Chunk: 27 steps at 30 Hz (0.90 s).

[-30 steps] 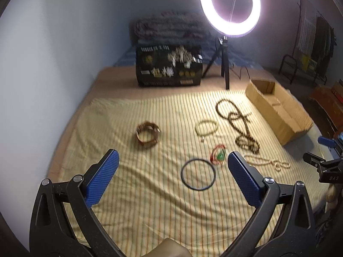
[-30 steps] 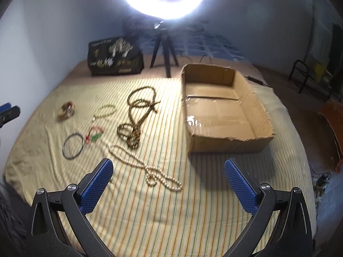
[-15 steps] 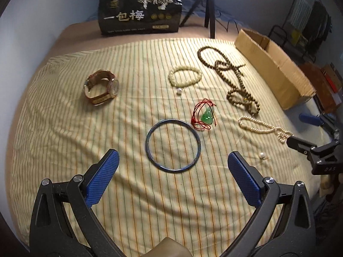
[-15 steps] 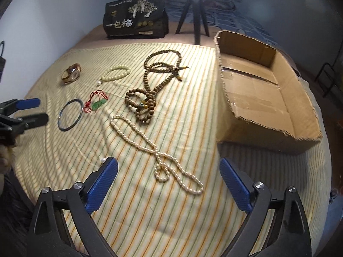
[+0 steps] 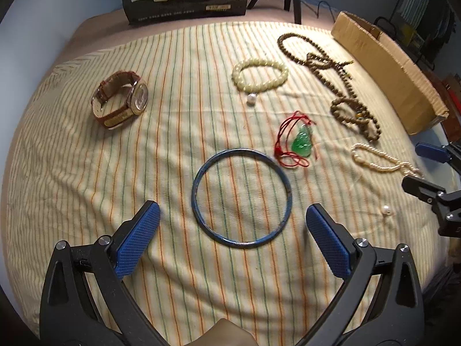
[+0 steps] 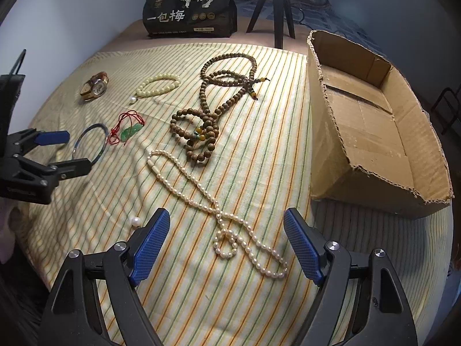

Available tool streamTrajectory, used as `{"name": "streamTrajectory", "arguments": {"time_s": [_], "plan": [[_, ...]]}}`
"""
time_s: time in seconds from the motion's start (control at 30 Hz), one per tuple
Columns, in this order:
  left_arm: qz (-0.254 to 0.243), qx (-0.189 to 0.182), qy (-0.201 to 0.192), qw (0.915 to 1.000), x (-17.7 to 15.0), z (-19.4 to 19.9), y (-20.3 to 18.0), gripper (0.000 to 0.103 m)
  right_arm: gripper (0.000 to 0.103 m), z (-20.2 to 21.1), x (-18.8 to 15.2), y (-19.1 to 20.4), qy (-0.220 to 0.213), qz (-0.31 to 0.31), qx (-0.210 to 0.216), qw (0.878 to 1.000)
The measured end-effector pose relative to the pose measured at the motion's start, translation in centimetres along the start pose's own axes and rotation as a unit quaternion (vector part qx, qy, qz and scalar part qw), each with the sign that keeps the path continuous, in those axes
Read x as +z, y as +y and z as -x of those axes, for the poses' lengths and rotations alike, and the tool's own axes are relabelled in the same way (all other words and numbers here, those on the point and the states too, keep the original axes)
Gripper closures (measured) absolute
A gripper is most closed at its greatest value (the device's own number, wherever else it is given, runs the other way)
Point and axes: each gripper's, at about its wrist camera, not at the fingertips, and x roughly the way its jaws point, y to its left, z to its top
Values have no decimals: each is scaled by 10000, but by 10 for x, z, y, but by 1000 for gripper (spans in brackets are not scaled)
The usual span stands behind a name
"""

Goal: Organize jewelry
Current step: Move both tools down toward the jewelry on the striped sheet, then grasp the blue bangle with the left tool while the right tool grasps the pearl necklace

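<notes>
Right wrist: pearl necklace runs diagonally, far-left to near-right; right hand-held gripper wide.

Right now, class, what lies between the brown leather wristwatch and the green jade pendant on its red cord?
Only bare striped cloth between wristwatch and pendant, clearest in the left wrist view.

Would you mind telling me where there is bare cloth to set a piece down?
Bare: between the watch and the bangle, and between the pearl necklace and the box. Crowded: the middle, where pendant, pale bracelet and brown beads lie close. The box floor is bare too.
</notes>
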Motion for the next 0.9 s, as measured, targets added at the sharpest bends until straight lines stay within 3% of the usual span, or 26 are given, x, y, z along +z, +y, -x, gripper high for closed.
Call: {"name": "streamTrajectory", "arguments": {"time_s": [0.13,0.4,0.5,0.7,0.77,0.83,0.9], "plan": [[-10,86,4,10000,2,-5,-1,0,28,-6,1,1,81,51,-53,9999],[-14,63,-19,10000,4,-10,1,0,29,-21,4,4,157,278,-202,9993],[-1,78,-74,9999,4,-8,3,8,34,-23,4,4,161,318,-163,9992],[49,84,-125,9999,6,-5,7,29,68,-21,2,11,125,488,42,9987],[89,54,-129,9999,6,-3,9,29,85,-20,2,13,131,512,107,9985],[98,41,-132,9999,7,-3,9,29,94,-19,2,14,146,511,152,9985],[107,38,-147,9998,7,-3,10,29,96,-18,2,14,152,499,179,9985]]}}
